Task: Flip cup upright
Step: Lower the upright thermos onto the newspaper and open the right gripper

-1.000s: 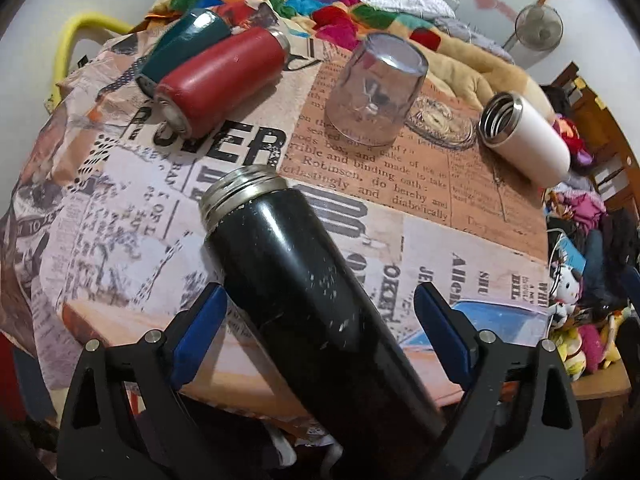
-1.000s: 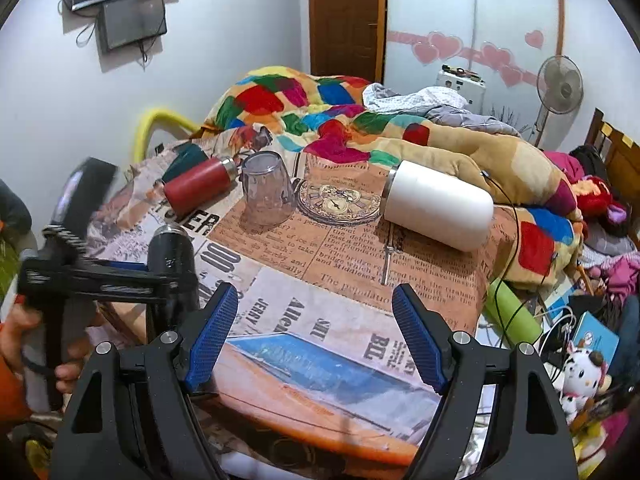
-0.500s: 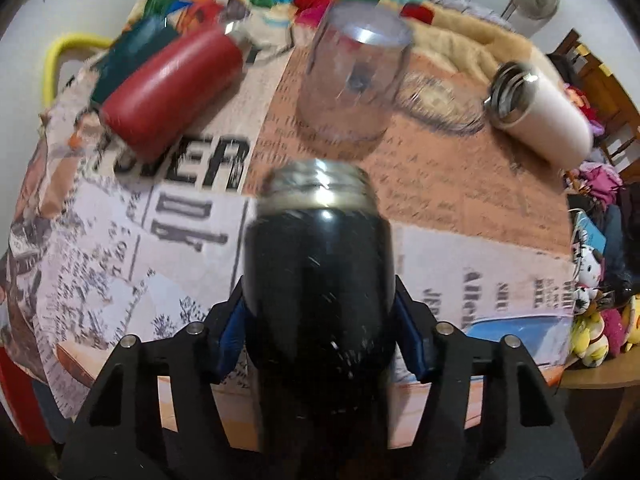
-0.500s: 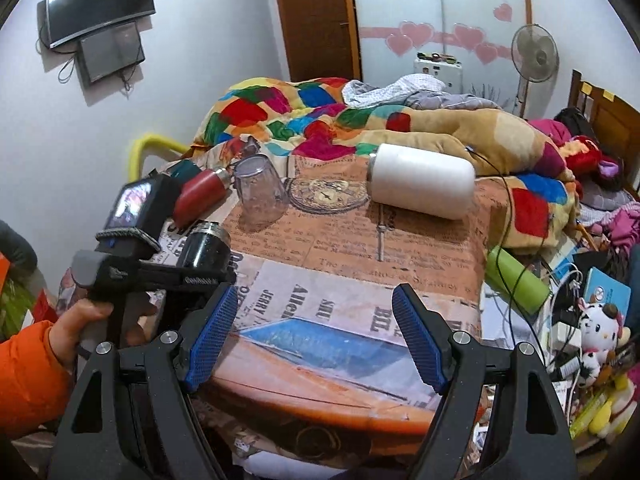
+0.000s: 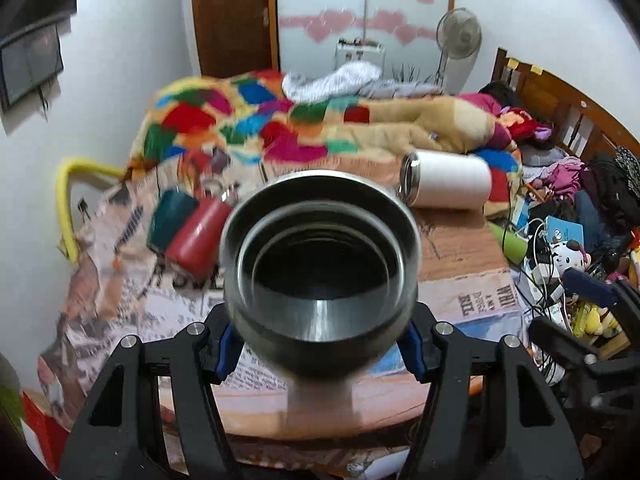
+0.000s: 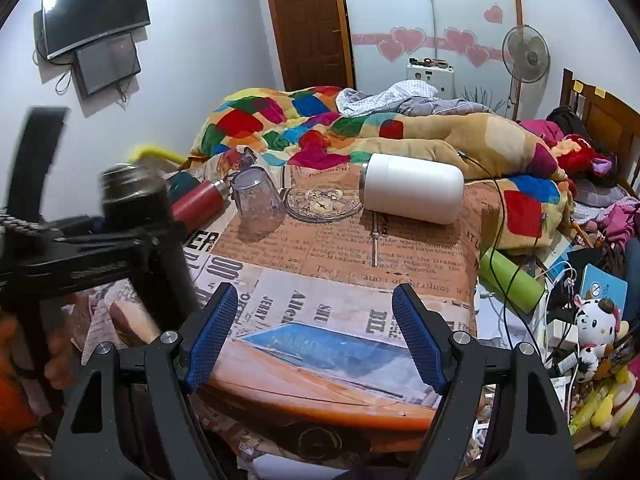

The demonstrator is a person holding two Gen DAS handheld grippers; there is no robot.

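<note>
Black steel flask (image 5: 320,276) is now tipping upright over the newspaper-print table (image 6: 360,252), mouth facing your left gripper (image 5: 320,344), which is clamping it; a second ago it lay flat. Your right gripper (image 6: 316,332) is hanging open.

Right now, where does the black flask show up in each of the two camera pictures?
Left wrist view: the black flask fills the centre, its open mouth facing the camera, clamped in the left claw.
Right wrist view: it stands near the left edge.
Shared landmark: the white flask lying on its side.
</note>
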